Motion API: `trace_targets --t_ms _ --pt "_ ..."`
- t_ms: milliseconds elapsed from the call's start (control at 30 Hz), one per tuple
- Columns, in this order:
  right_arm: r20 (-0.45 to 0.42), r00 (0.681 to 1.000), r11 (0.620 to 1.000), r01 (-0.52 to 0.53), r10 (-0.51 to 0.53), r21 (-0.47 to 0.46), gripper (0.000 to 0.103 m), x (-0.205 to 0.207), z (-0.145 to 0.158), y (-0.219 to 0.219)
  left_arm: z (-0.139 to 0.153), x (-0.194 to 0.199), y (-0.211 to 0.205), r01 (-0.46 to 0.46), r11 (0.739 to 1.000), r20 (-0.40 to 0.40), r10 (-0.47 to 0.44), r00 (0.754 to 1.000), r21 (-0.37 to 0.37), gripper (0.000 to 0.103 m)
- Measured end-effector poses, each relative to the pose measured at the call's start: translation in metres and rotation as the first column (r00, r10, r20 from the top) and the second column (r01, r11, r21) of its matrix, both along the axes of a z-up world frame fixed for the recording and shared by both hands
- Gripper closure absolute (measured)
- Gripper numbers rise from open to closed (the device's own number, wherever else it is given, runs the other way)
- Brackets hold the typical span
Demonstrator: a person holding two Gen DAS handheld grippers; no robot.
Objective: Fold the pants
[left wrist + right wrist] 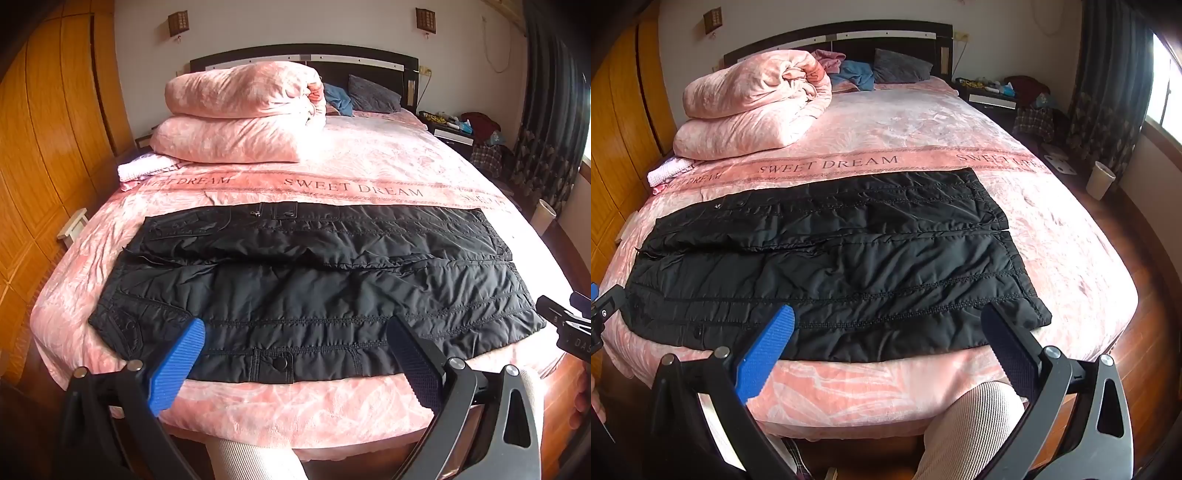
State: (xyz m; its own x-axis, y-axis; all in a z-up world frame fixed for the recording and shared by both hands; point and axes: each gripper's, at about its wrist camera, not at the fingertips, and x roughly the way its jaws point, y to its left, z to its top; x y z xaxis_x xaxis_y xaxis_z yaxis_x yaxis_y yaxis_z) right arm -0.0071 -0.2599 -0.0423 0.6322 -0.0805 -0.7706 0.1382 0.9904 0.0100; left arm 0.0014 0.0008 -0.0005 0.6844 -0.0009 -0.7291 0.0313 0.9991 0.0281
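Black padded pants (314,288) lie flat across the foot of a pink bed (295,410), waist to the left, leg ends to the right, the two legs side by side. They also show in the right wrist view (831,266). My left gripper (295,350) is open and empty, held above the near edge of the pants toward the waist. My right gripper (886,339) is open and empty, held above the near edge toward the leg ends. Part of the right gripper shows at the right edge of the left wrist view (569,321).
A folded pink quilt (240,110) is stacked at the head of the bed, with pillows (373,94) behind. A wooden wardrobe (48,166) stands on the left. A nightstand (450,129), a white bin (1100,181) and curtains (1108,92) are on the right. My knees (967,428) are at the bed's foot.
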Motion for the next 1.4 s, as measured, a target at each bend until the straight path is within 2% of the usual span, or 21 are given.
trace_targets --t_ms 1400 --pt "-0.008 1.000 1.000 0.006 -0.006 -0.004 0.002 0.007 -0.006 -0.002 -0.019 -0.003 0.001 0.001 1.000 -0.011 -0.001 1.000 0.005 0.004"
